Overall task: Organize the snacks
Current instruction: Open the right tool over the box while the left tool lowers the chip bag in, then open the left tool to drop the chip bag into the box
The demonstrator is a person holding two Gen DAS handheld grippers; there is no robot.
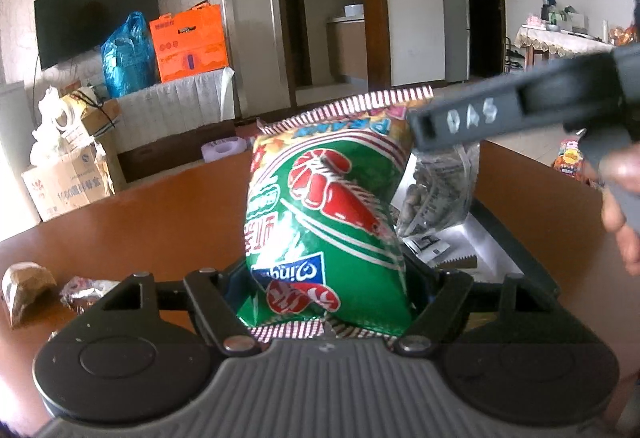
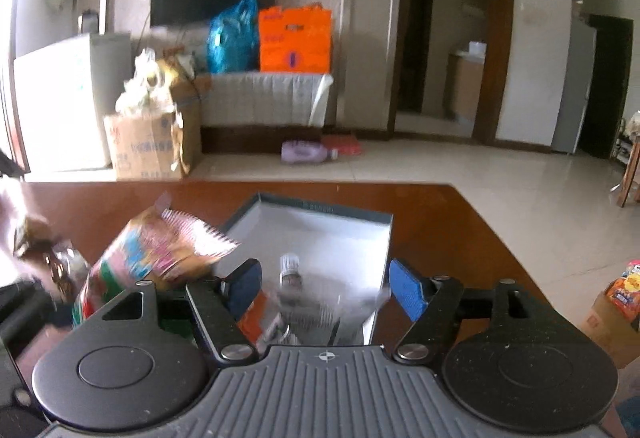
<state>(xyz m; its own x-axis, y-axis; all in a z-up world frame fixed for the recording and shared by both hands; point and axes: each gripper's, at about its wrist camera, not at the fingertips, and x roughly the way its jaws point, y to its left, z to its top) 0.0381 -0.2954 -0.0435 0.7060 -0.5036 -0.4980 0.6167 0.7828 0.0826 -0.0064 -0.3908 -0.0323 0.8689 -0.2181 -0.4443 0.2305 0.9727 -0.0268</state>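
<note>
A green snack bag with a red shrimp print stands on end between the jaws of my left gripper. It fills the gap and its sides touch the pads. In the right wrist view the same bag leans toward a dark-walled box with a white floor. My right gripper is open above the box, both blue pads bare. A clear bag of dark nuts lies below them in the box. The left wrist view shows that clear bag behind the green one, under a right gripper finger.
The box sits on a brown table. Two small wrapped snacks lie at its left end. A person's hand grips the right tool. A cardboard box of snacks stands on the floor to the right.
</note>
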